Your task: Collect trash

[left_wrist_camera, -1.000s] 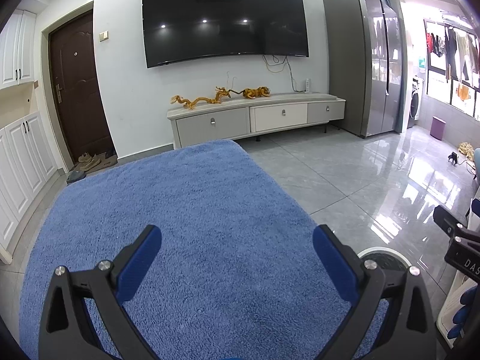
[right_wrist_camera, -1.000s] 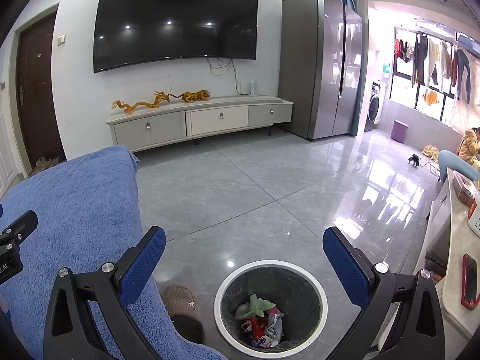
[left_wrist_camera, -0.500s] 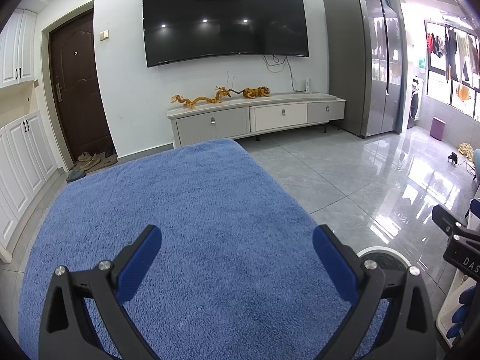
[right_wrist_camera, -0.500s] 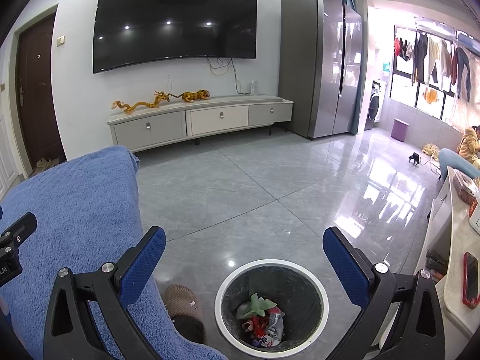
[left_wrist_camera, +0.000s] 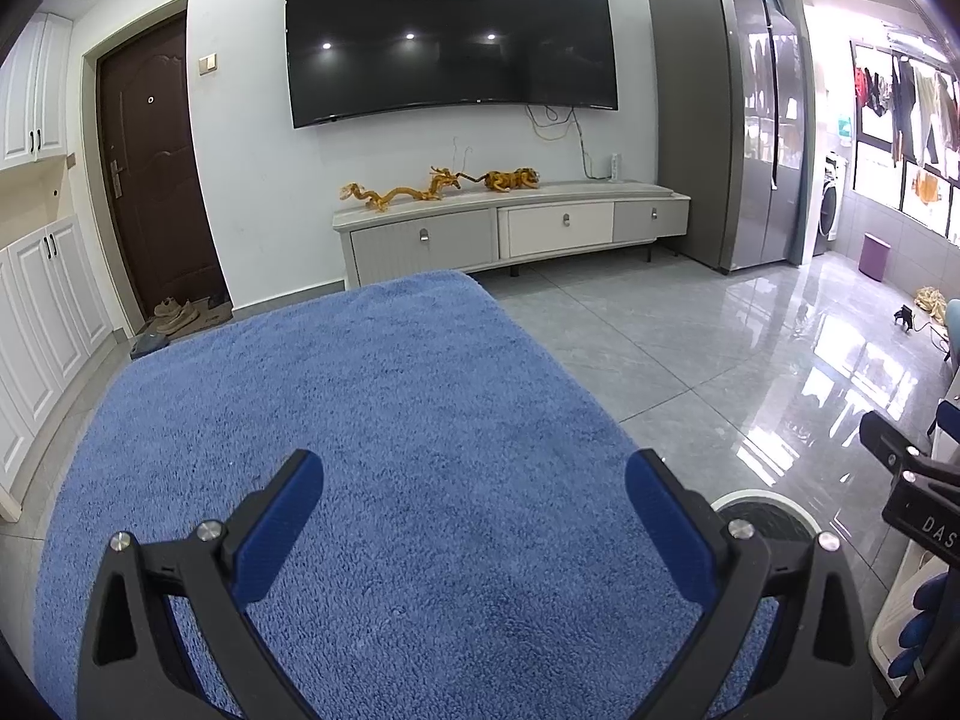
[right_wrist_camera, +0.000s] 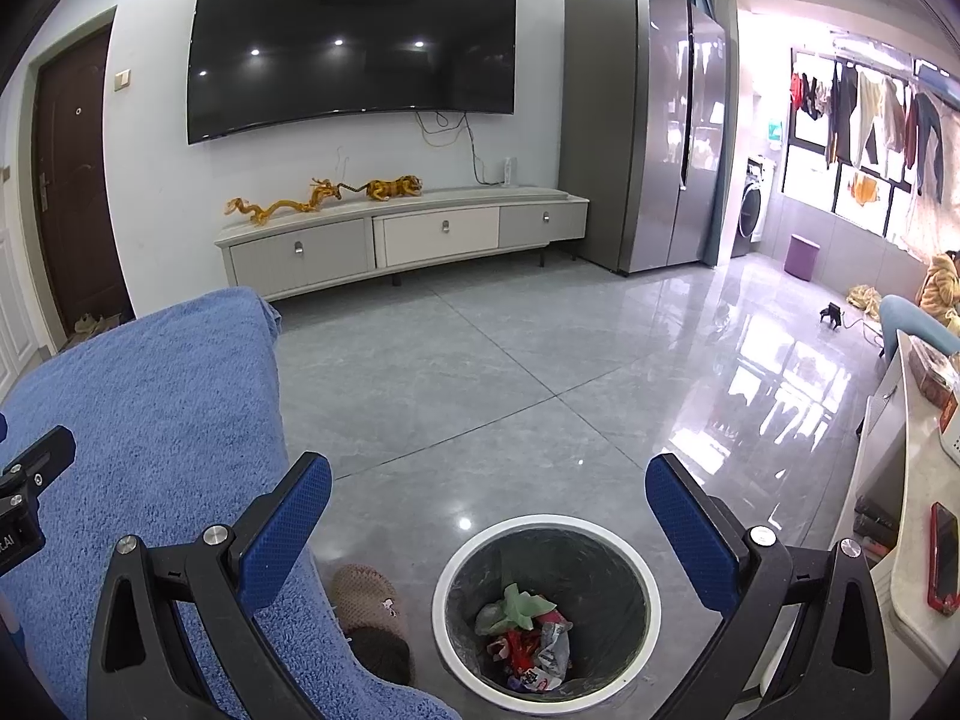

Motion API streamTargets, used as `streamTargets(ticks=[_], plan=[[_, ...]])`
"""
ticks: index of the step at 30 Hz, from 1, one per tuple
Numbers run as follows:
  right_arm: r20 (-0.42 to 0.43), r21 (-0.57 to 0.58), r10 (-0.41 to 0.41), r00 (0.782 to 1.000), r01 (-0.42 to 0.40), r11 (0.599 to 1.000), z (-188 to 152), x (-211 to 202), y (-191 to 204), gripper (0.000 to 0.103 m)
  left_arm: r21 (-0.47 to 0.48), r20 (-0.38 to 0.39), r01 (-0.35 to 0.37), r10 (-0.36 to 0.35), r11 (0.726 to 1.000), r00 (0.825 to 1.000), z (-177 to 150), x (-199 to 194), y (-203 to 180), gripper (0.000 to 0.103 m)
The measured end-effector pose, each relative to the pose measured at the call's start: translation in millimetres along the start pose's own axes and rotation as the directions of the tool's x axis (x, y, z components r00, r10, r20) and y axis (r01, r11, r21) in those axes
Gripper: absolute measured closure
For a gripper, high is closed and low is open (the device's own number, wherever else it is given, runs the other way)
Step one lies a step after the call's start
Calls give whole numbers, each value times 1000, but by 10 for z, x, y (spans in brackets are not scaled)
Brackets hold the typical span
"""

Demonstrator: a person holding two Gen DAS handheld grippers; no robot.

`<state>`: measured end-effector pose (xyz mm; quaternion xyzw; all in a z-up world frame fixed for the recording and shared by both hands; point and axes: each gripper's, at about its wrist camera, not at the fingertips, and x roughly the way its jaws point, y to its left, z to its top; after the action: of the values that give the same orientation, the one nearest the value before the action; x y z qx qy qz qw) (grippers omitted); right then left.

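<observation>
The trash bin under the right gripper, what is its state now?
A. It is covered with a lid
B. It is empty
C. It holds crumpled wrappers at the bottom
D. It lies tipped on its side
C: the trash bin stands upright and uncovered, with crumpled wrappers at its bottom.

The right gripper (left_wrist_camera: 921, 519) bears white letters "DAS", cut off at the frame edge. The left gripper (right_wrist_camera: 18, 531) shows "LAI", likewise partial.

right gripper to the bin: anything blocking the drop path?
Nothing visible does. The right gripper is open and empty above the trash bin, whose mouth is uncovered with wrappers at the bottom. The slipper sits beside the bin, clear of it.
</observation>
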<state>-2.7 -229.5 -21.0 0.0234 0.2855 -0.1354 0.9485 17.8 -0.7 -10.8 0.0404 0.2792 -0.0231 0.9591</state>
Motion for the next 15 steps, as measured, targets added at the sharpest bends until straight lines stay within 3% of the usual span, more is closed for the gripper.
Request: streamTargets(ticks=[15], plan=[[-2, -1, 2, 1000, -2, 1000, 4, 5, 1, 1, -7, -13, 2, -2, 1000, 1000, -4, 31, 24, 1]])
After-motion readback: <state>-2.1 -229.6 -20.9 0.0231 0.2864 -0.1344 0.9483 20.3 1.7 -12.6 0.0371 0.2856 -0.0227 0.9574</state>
